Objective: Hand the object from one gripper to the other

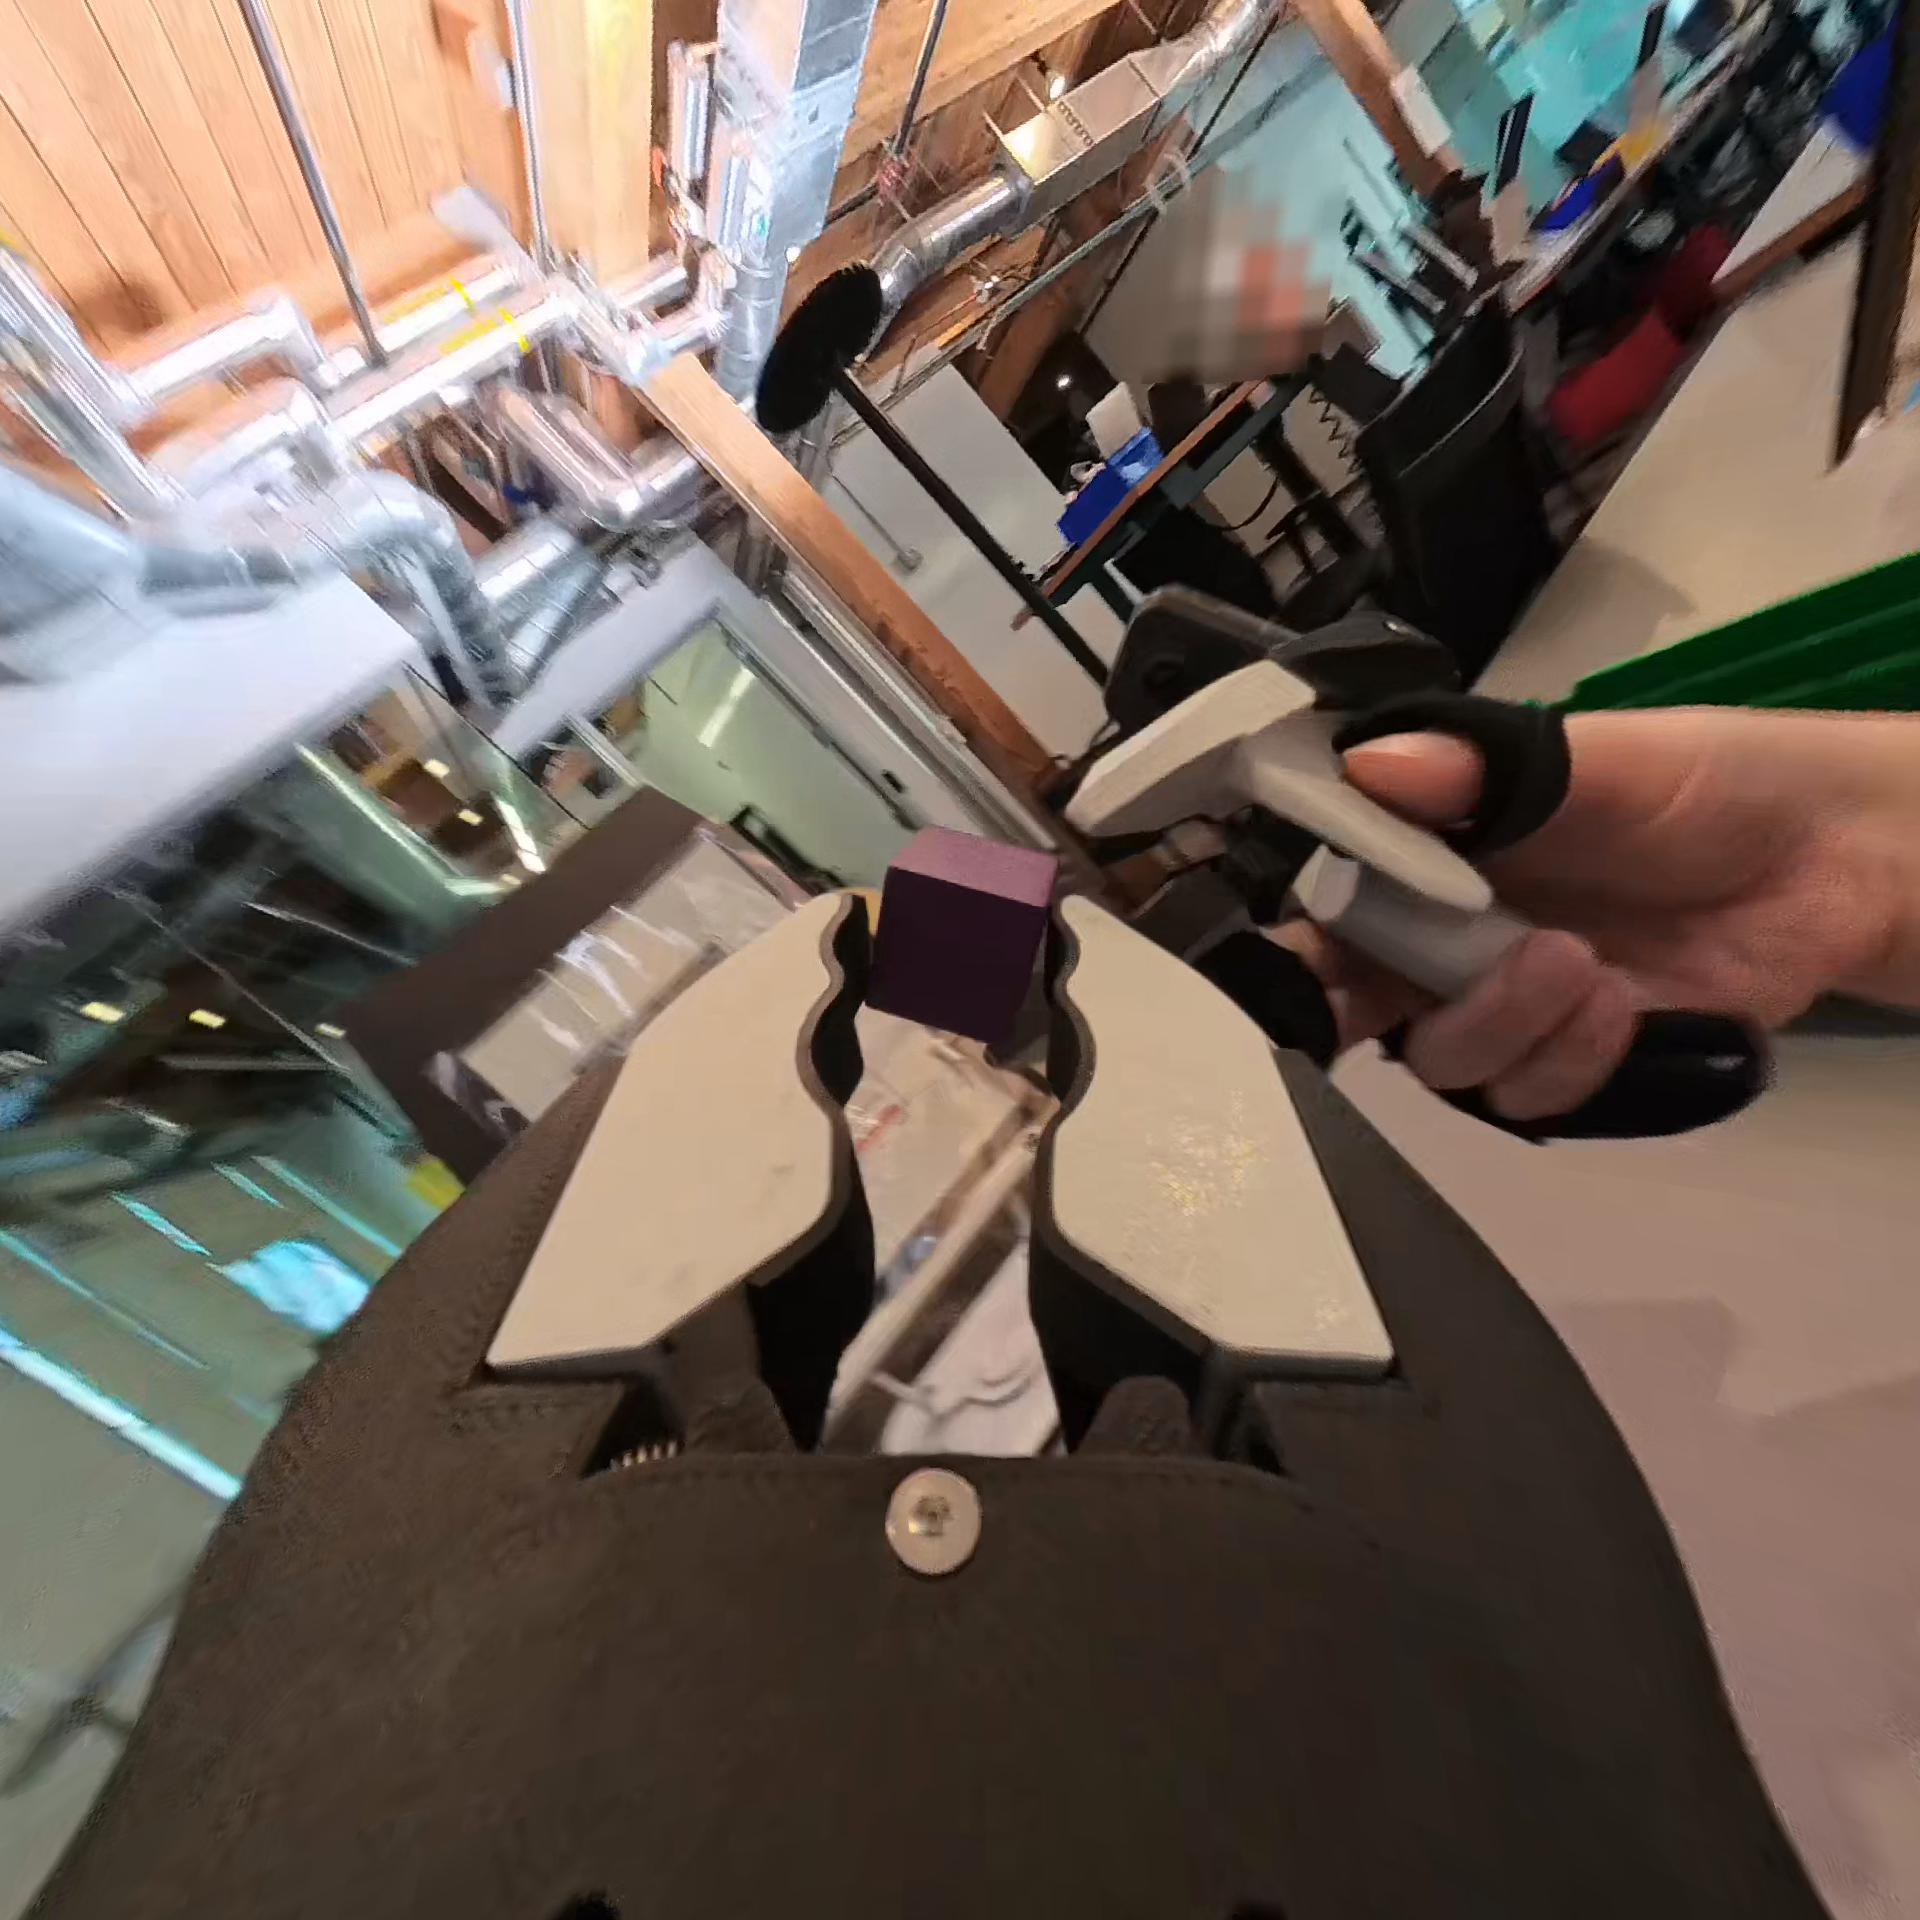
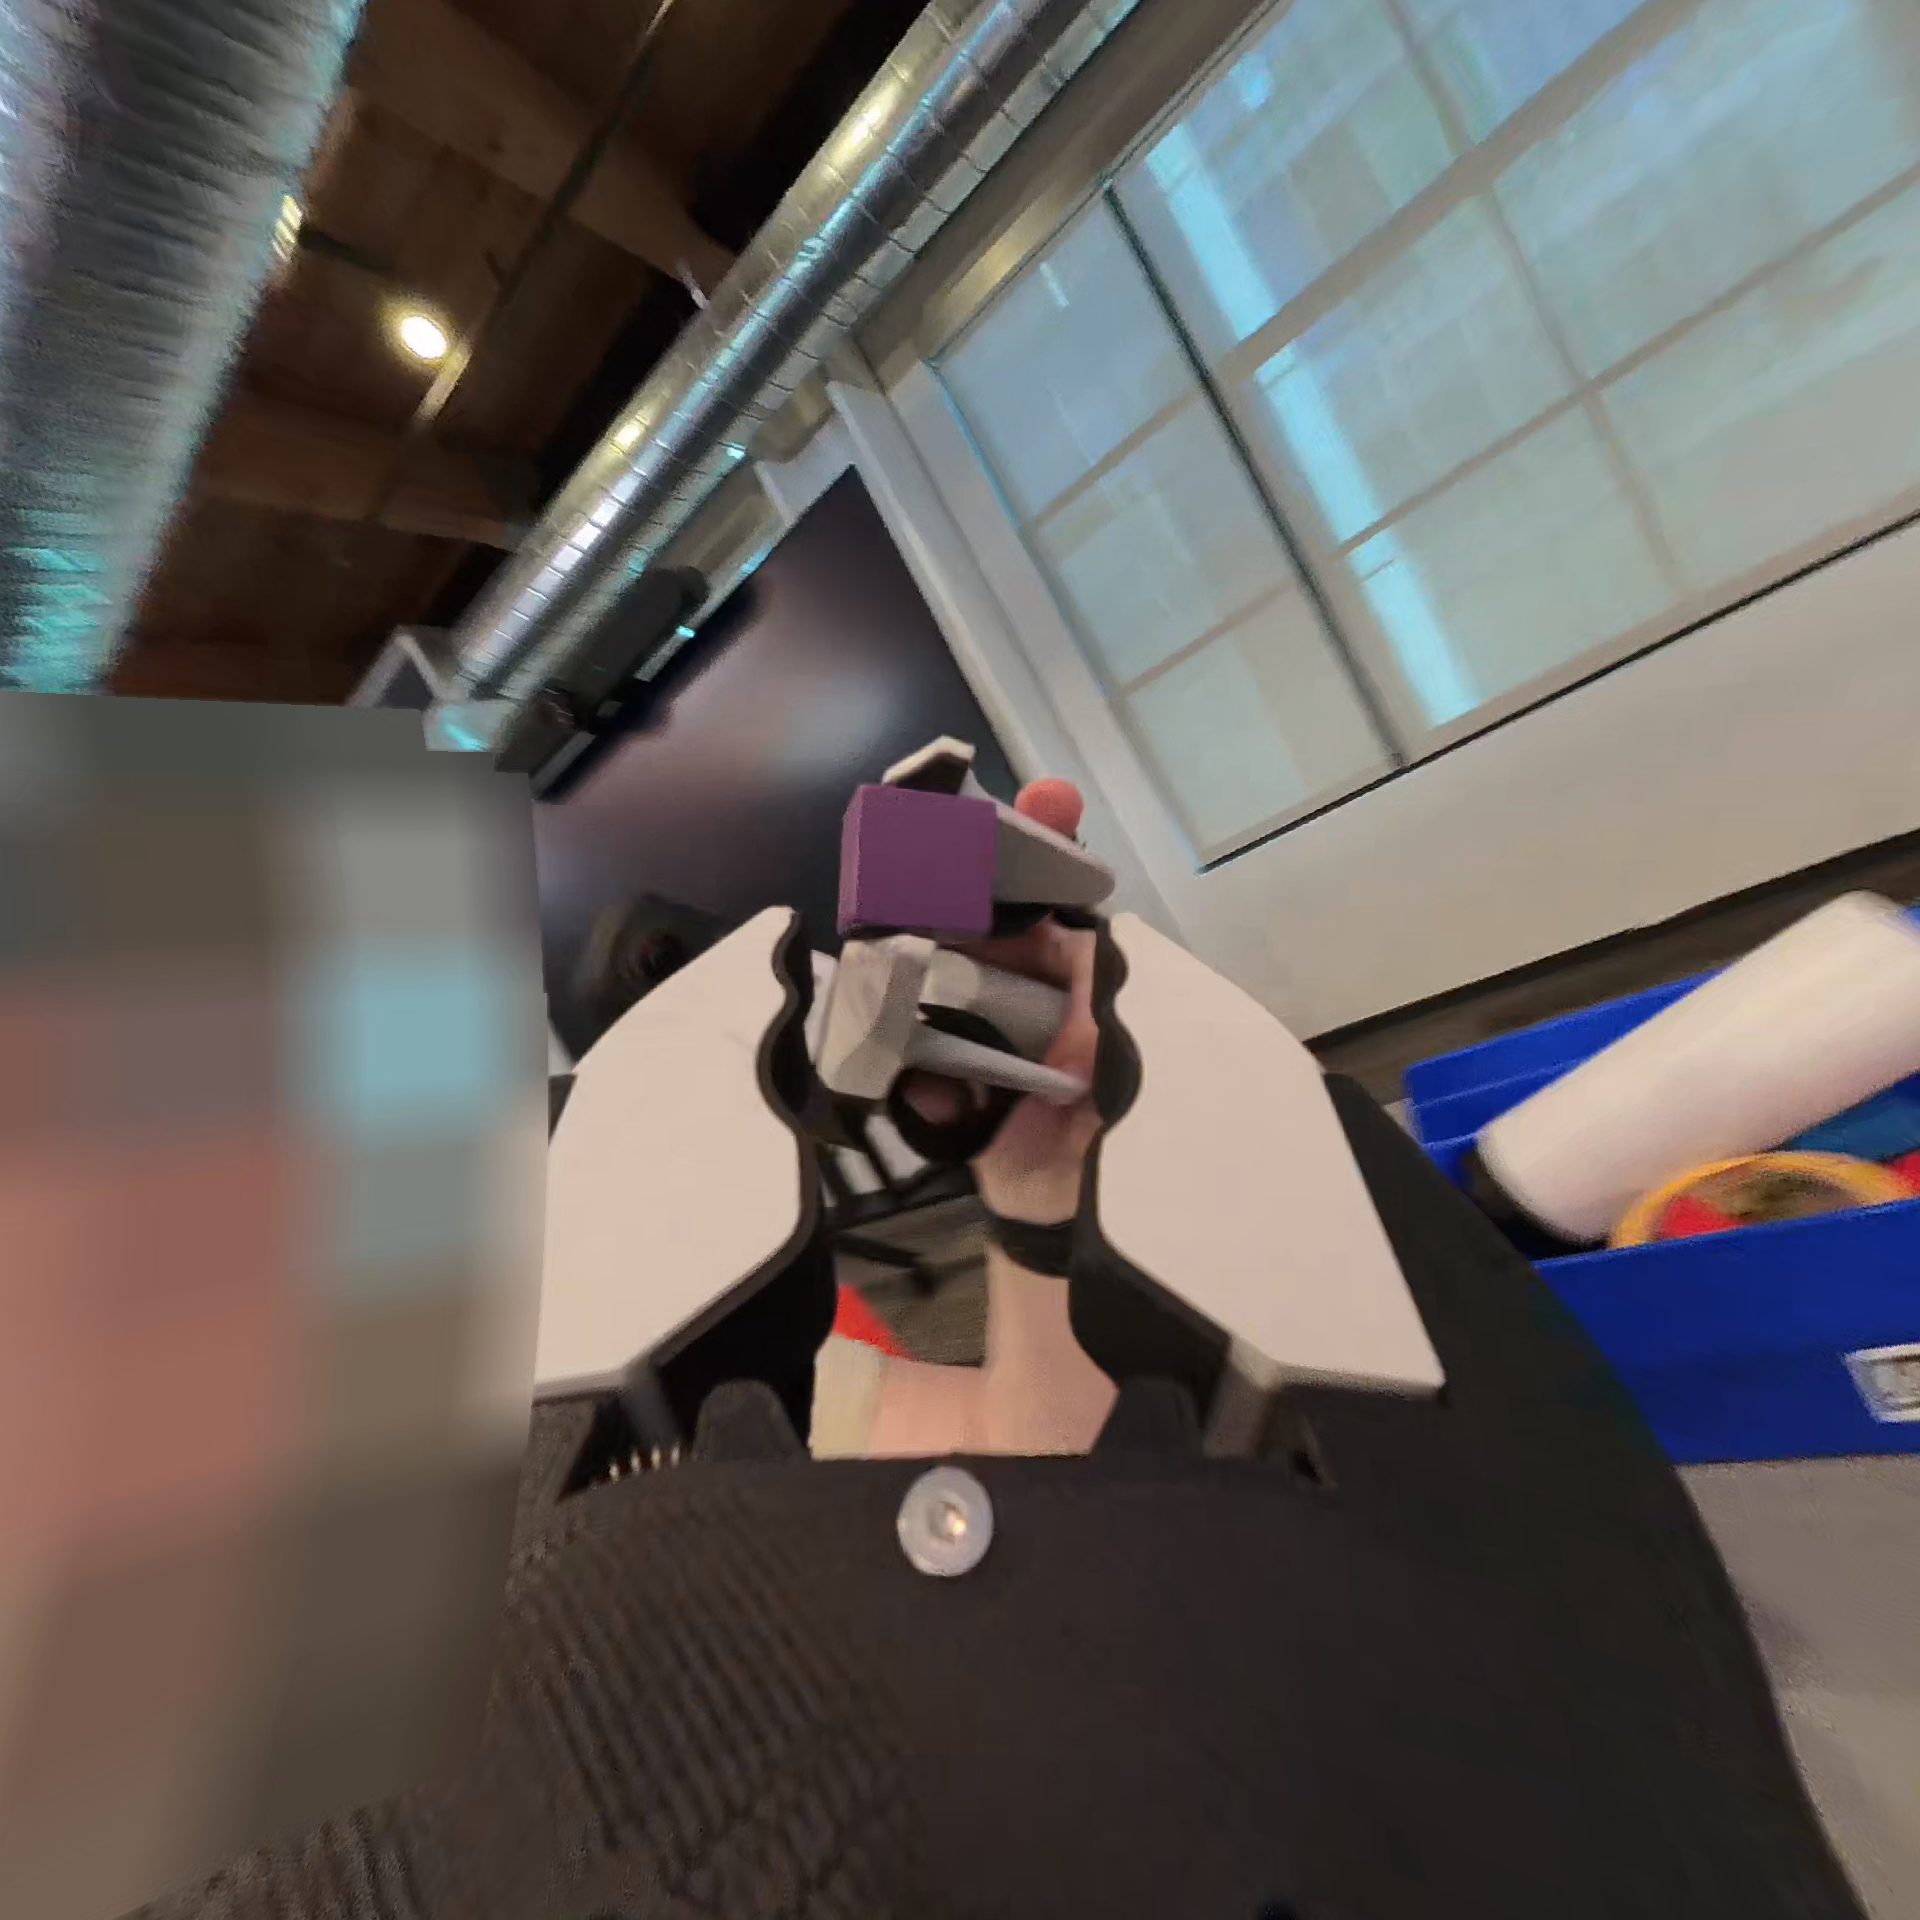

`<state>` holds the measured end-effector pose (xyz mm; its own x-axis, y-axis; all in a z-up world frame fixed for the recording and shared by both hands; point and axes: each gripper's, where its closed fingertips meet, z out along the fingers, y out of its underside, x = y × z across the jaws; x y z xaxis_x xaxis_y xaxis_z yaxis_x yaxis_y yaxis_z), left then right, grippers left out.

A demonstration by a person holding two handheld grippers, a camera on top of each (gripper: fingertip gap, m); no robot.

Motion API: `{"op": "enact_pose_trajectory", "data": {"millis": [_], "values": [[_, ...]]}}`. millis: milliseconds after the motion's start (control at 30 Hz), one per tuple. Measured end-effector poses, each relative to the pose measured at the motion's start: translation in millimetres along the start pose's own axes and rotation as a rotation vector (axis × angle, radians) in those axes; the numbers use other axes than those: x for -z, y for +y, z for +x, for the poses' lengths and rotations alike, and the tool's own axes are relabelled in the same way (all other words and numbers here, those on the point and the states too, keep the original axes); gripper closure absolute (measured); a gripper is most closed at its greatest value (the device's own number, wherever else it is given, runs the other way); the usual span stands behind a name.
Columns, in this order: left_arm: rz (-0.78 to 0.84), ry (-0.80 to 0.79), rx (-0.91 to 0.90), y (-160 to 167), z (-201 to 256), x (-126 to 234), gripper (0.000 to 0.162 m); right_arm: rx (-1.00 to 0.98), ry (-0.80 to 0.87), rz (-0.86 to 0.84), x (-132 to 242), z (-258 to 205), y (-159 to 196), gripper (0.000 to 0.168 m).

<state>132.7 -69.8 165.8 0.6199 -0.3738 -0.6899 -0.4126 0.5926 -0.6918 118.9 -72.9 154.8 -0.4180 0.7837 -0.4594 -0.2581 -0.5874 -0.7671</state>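
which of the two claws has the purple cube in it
The left claw: its grey fingers pinch the small purple cube at their tips. The right claw is open and empty, its fingers short of the cube.

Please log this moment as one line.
left hand-held gripper: holds small purple cube | right hand-held gripper: open, apart | handover: pending

No writing can be read in either view. A white label (image 2: 1886, 1387) on the front of the blue bin (image 2: 1714, 1340) bears print, but blur and the frame edge hide it.
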Motion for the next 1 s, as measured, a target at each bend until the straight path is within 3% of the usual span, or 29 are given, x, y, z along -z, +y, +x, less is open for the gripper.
{"op": "enact_pose_trajectory", "data": {"millis": [33,133,233,333,400,600,733,800,867,933,1000], "values": [[-0.006,0.035,0.084,0.7,-1.2,1.3,0.13,0.098,0.032,0.019,4.1,0.3,-6.8,0.115],[-0.003,0.191,0.37,0.7,-0.4,8.8,0.131,0.504,0.178,0.048,16.2,-2.4,-24.1,0.112],[-0.003,0.337,0.663,1.4,-1.8,17.0,0.131,1.077,0.435,0.02,26.4,-4.0,-33.0,0.112],[-0.075,0.367,0.826,17.4,-6.2,17.7,0.131,1.626,0.643,-0.159,23.4,-2.2,-20.2,0.112],[-0.117,0.389,0.861,25.9,-2.8,16.6,0.131,1.844,0.721,-0.283,15.1,5.7,-8.2,0.112],[-0.213,0.451,0.85,35.4,20.1,9.4,0.131,2.003,0.823,-0.414,-4.1,25.1,12.4,0.113],[-0.229,0.504,0.836,33.8,32.2,8.3,0.132,2.014,0.847,-0.434,-2.6,26.3,12.3,0.137],[-0.213,0.507,0.812,31.5,32.2,9.6,0.132,1.992,0.825,-0.426,-1.7,24.5,12.2,0.138],[-0.176,0.489,0.781,26.4,26.9,11.4,0.118,1.948,0.829,-0.397,1.2,22.8,7.4,0.139],[-0.137,0.481,0.782,20.4,20.3,16.3,0.118,1.882,0.788,-0.316,2.7,16.4,3.3,0.139],[-0.101,0.529,0.836,13.6,17.8,23.8,0.117,1.811,0.616,-0.279,-0.1,7.2,13.7,0.139]]}}
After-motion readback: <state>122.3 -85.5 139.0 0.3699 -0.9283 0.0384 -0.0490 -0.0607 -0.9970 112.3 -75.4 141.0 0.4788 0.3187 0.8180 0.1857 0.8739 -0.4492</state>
